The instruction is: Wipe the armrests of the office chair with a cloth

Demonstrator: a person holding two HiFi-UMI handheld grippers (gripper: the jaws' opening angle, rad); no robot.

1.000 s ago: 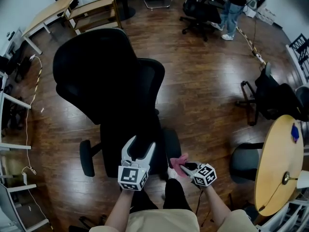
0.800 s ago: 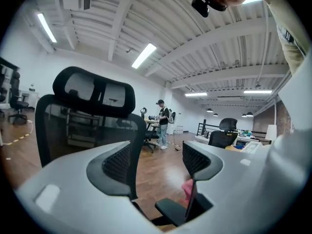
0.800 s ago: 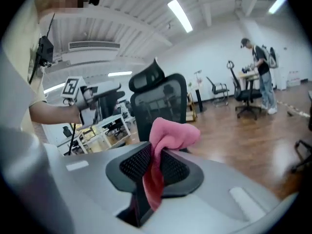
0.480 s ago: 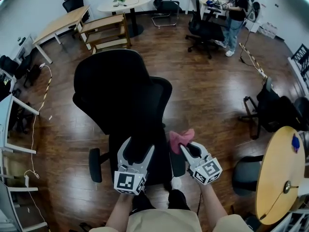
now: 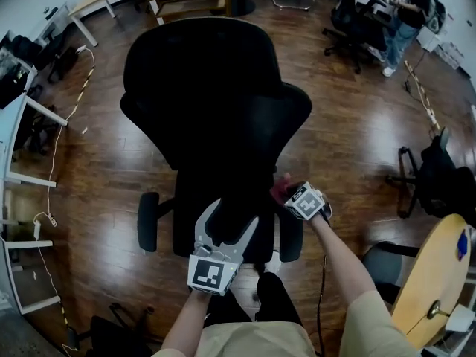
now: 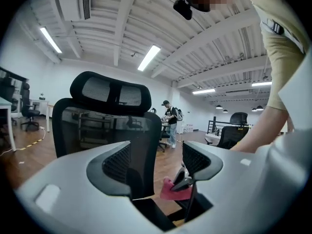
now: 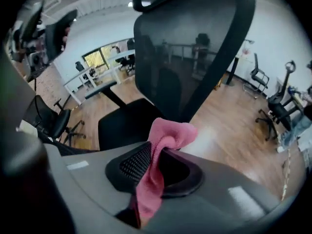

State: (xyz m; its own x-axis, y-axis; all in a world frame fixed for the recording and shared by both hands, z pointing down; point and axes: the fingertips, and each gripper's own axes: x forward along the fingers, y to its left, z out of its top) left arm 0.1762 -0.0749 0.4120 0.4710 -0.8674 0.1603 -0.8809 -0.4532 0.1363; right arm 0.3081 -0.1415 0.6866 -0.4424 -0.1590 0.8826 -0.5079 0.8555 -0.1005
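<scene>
Head view first: one black office chair [image 5: 216,103] stands on the wood floor with its back turned away from the person, and two armrests show, one at the person's left [image 5: 147,222] and one at the right [image 5: 290,238]. The left hand-held gripper [image 5: 232,214] hovers over the seat. The right hand-held gripper [image 5: 287,193] carries the single pink cloth [image 5: 280,189] just beside the rear end of the right armrest; whether the cloth touches the pad cannot be told from here. Several other chairs and one standing person [image 5: 401,13] are well apart at the room's edge.

Left gripper view: its jaws stand wide apart with nothing between them but the chair back beyond; the cloth shows low past the right jaw.

Right gripper view: its jaws are clenched on a bunched fold of the cloth, the loose end puffing out above the tips.

By its look the cloth is soft, light and limp, so it will drape and drag rather than push; a pinch on a thick fold suits it. The armrest pad looks firm, though the chair may well swivel under pressure.
</scene>
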